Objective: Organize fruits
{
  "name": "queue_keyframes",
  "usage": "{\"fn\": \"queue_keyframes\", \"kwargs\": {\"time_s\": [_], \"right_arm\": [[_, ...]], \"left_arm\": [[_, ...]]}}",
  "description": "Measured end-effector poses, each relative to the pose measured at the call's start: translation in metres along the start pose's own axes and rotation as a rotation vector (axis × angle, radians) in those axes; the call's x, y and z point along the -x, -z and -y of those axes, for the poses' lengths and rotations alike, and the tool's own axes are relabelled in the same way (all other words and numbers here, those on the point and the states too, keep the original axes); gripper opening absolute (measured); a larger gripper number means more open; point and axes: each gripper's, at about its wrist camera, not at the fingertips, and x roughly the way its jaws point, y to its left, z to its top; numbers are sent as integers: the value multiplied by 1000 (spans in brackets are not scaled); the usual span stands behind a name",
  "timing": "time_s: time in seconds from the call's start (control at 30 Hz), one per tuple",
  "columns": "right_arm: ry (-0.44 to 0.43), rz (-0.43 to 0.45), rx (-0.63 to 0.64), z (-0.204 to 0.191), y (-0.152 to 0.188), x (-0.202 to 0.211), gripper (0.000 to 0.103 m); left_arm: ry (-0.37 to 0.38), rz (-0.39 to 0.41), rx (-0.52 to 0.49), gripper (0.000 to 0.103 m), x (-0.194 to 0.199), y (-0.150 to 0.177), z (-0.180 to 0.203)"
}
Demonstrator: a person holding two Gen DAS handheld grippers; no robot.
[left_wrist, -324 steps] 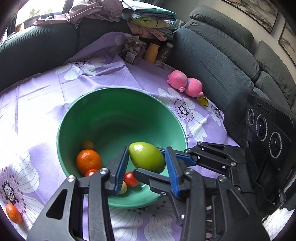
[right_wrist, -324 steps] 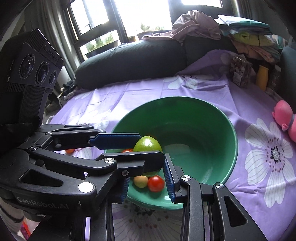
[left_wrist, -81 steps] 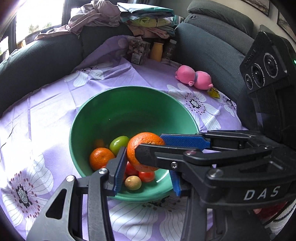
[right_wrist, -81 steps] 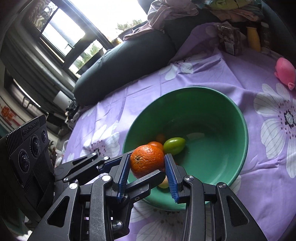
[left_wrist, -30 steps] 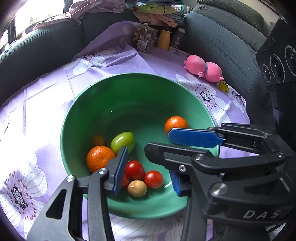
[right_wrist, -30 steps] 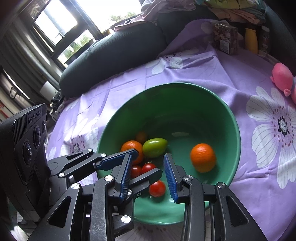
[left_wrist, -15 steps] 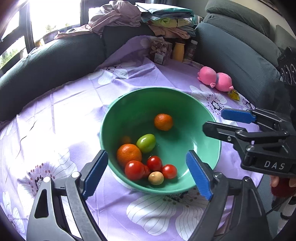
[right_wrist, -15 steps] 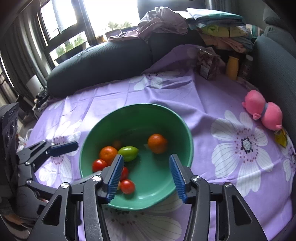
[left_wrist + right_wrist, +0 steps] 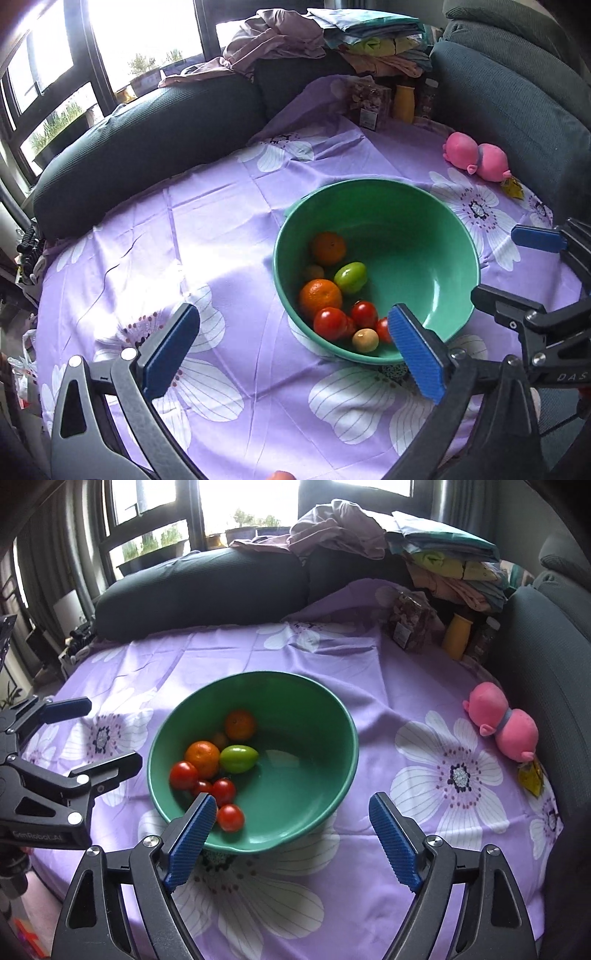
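A green bowl (image 9: 424,206) (image 9: 332,716) sits on the purple flowered cloth. Inside it lie two oranges (image 9: 320,297) (image 9: 240,724), a green fruit (image 9: 350,277) (image 9: 239,758), several red tomatoes (image 9: 330,322) (image 9: 183,774) and a small tan fruit (image 9: 365,340). My left gripper (image 9: 291,354) is wide open and empty, held back above the cloth on the bowl's near left side. My right gripper (image 9: 291,845) is wide open and empty over the bowl's near rim.
A pink pig toy (image 9: 476,157) (image 9: 502,723) lies on the cloth right of the bowl. A snack packet (image 9: 410,622) and a yellow bottle (image 9: 458,635) stand at the far edge. Dark sofa cushions (image 9: 207,587) ring the table, with piled clothes (image 9: 443,554) behind.
Both grippers have pulled back and up from the bowl and opened wider. The orange dropped earlier has rolled to rest beside the other fruit.
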Motion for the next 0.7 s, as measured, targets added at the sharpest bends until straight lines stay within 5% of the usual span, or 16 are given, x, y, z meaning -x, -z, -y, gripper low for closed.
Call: {"fn": "queue_keyframes", "kwargs": {"time_s": [0.7], "right_arm": [[-13,5,15,-2,-4,-2,85]], "left_arm": [[-5,-15,-2,102,-3,-16,11]]}}
